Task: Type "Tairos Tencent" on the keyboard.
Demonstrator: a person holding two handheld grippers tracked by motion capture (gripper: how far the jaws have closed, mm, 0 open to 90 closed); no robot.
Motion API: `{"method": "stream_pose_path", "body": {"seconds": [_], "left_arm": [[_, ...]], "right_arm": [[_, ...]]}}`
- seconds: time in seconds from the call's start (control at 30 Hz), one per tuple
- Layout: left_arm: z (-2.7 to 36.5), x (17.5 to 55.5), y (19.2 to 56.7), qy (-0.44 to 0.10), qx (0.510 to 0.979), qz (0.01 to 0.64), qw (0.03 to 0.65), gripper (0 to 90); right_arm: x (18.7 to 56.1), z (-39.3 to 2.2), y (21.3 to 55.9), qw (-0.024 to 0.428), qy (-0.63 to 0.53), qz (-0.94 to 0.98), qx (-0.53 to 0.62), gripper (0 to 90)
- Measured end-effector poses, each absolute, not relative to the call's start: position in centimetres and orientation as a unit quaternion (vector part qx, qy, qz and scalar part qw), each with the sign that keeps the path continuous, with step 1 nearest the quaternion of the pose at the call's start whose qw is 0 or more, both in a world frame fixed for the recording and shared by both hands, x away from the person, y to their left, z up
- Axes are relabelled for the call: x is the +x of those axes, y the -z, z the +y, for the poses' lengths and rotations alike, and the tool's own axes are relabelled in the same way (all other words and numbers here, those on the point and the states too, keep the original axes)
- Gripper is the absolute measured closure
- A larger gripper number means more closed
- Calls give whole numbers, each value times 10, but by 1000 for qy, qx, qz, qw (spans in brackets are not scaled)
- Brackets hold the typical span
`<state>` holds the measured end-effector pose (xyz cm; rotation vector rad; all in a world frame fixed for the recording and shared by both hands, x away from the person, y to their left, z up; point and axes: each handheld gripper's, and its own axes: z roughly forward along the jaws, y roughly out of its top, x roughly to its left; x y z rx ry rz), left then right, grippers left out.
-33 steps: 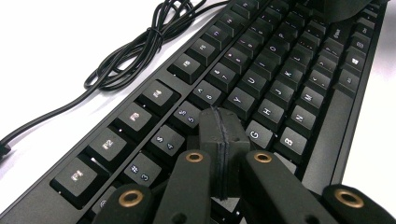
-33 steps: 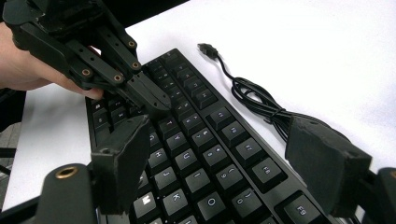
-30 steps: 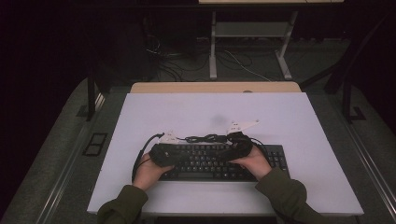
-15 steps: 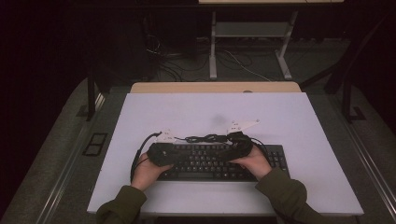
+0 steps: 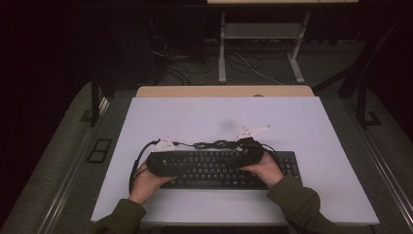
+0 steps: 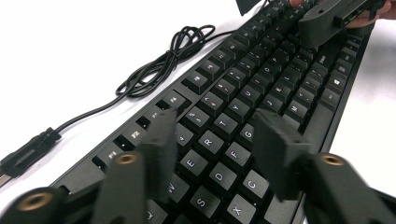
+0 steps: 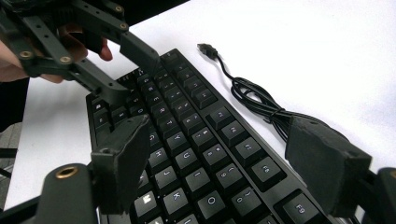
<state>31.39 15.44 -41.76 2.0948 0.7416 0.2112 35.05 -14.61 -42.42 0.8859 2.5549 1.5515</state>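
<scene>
Broadly, the white table (image 5: 311, 126) has plenty of bare room behind the black keyboard (image 5: 214, 168) and to both sides of it, while the front edge, near the person, leaves a narrower strip. The keyboard lies flat across the near middle of the table, with its own cable (image 5: 214, 144) coiled just behind its far edge and the plug lying loose on the white top.

Both forearms come in from the bottom, sleeves dark green, each hand wrapped around a gripper and held low over the keys — the two point inward, toward each other.

The left gripper (image 6: 215, 140) hangs above the left half of the keyboard; its jaws have just been opening and now stand about half apart, nothing between them, keys showing in the gap. The right gripper (image 7: 219, 154) hovers over the right half, jaws spread wide — nothing is clamped, and the pads look clear of the keys.
</scene>
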Motion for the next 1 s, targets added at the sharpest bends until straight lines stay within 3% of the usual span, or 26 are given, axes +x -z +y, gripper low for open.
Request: {"method": "stream_pose_path", "body": {"seconds": [0.33,0.5,1.0], "left_arm": [[158,308,424,-91,837,312,441,183],[158,308,425,-92,835,317,440,153],[157,308,427,-89,836,312,442,149]], "right_arm": [[350,-149,424,10,-490,826,278,208],[348,-149,424,11,-486,828,278,240],[345,-151,424,9,-469,841,270,659]]}}
